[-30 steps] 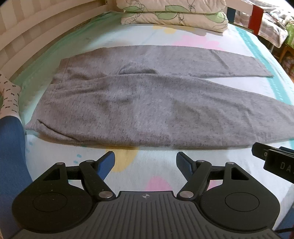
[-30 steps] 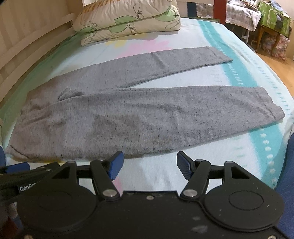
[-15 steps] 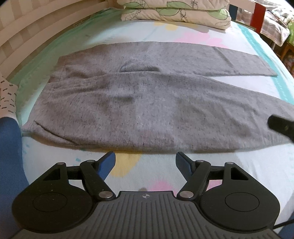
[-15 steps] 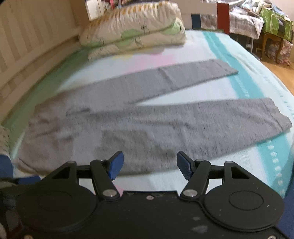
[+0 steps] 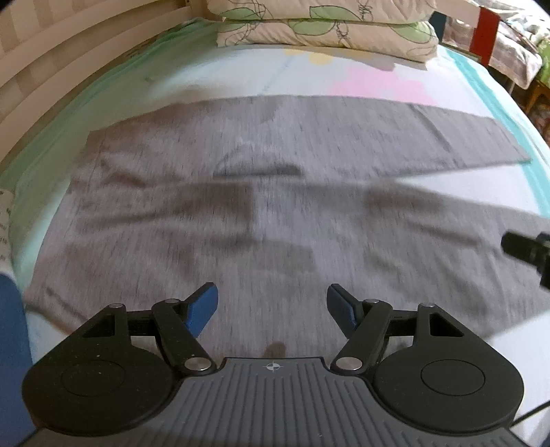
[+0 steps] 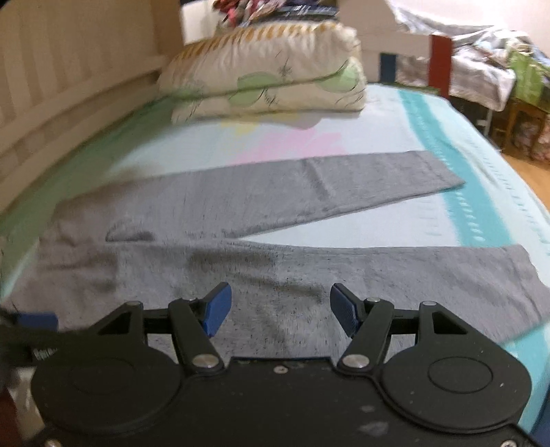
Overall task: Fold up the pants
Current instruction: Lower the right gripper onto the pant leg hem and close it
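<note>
Grey pants (image 5: 275,192) lie flat on the bed, waist to the left, two legs spread apart toward the right. They also show in the right wrist view (image 6: 275,261). My left gripper (image 5: 271,304) is open and empty, just above the near leg close to the seat. My right gripper (image 6: 280,306) is open and empty, above the near leg's middle. The right gripper's tip (image 5: 526,249) shows at the right edge of the left wrist view. The left gripper's blue tip (image 6: 34,321) shows at the left edge of the right wrist view.
Two floral pillows (image 5: 326,27) are stacked at the bed's far end, also in the right wrist view (image 6: 268,79). A slatted wooden bed rail (image 6: 68,68) runs along the left. The pastel bed sheet (image 6: 395,120) surrounds the pants. Cluttered furniture (image 6: 498,75) stands beyond the bed's right side.
Both grippers have moved forward from the near bed edge to above the near pant leg. Both stayed open. The pants have not moved.
</note>
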`<move>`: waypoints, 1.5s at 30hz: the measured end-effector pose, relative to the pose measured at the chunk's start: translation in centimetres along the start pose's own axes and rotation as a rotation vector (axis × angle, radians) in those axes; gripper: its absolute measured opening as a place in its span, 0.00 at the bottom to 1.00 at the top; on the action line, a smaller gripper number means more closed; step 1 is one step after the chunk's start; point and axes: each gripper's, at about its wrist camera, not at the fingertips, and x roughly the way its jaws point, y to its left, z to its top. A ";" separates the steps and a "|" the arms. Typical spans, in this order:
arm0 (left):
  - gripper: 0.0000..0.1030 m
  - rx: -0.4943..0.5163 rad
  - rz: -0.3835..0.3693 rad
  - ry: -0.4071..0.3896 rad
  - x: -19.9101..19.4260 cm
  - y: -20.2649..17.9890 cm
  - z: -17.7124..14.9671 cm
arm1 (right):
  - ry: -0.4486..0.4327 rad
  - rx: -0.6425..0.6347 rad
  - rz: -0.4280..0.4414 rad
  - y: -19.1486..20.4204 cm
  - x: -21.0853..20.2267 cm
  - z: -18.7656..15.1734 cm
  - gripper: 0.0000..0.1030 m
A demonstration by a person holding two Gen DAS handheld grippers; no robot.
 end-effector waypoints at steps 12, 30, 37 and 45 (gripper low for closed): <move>0.67 0.031 0.062 -0.046 7.6 -0.8 10.6 | 0.060 -0.141 -0.002 -2.7 11.1 10.1 0.62; 0.69 0.097 0.053 -0.005 13.5 0.1 8.8 | 0.137 0.130 -0.181 -6.5 29.4 24.5 0.63; 0.69 0.113 0.068 -0.025 13.4 -0.3 8.8 | 0.301 0.152 -0.263 -7.3 32.9 24.6 0.59; 0.64 0.110 0.056 -0.016 13.1 -0.1 9.6 | 0.313 0.161 -0.178 -8.6 30.0 22.6 0.11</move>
